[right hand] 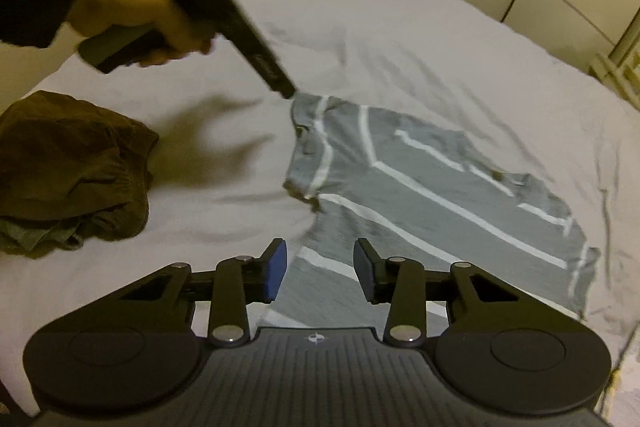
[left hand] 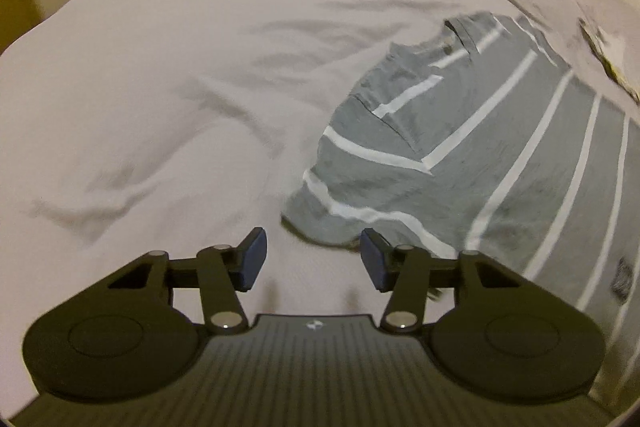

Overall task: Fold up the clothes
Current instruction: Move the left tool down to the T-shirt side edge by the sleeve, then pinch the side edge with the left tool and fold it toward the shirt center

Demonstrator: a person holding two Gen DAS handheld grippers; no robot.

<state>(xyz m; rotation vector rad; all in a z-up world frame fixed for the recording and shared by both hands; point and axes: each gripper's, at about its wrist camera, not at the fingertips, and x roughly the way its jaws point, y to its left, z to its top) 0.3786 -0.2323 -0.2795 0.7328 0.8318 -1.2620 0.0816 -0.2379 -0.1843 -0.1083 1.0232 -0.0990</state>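
Grey striped polo shirt on a white bedsheet, both claws gaping wide and empty.

The grey polo shirt with white stripes lies spread on the wrinkled bedsheet. The left gripper hovers beside its sleeve, fingers well apart, gripping nothing. The right gripper hangs over the shirt's lower part, fingers likewise spread and empty. A crumpled brown garment sits apart on the sheet.

A wide bed under a rumpled white sheet carries a grey shirt with white stripes, spread flat, and well apart from it a crumpled brown garment.
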